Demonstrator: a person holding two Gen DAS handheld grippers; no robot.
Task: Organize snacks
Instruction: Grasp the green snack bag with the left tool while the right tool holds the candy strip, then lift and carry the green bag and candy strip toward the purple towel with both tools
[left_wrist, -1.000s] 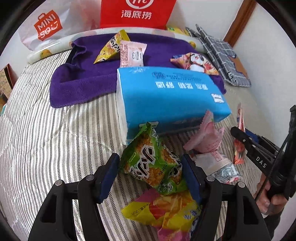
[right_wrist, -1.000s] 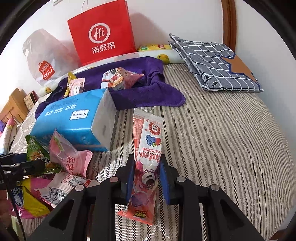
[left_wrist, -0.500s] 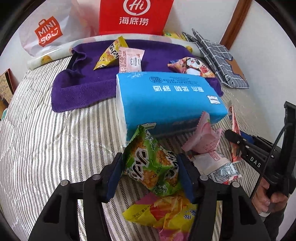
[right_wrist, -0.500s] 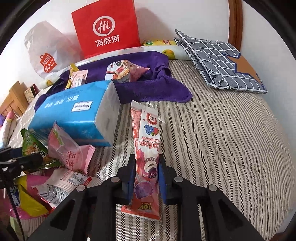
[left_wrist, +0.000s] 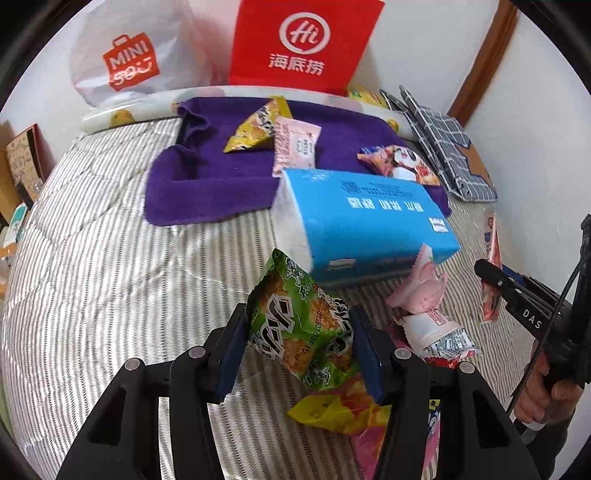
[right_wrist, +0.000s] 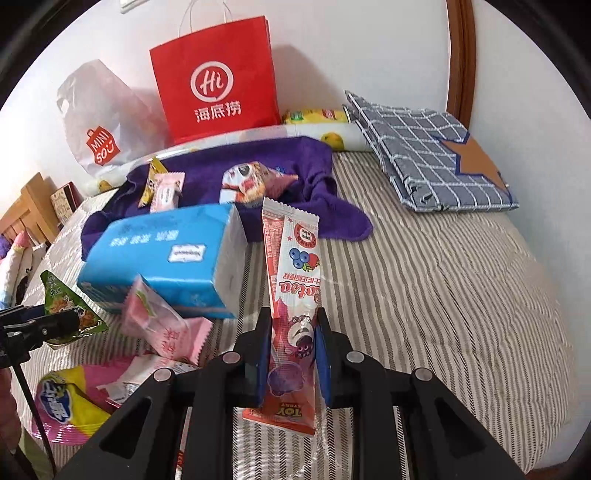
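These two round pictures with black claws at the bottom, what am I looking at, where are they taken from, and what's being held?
No robot: a person holds a two-finger gripper in each hand, and each carries a wide-angle camera looking along its fingers. In the left view, the left gripper is closing on a green snack bag. In the right view, the right gripper pinches a long pink candy stick. Both are over a striped bed with a blue tissue pack, a purple towel holding three snacks, and more packets in front.
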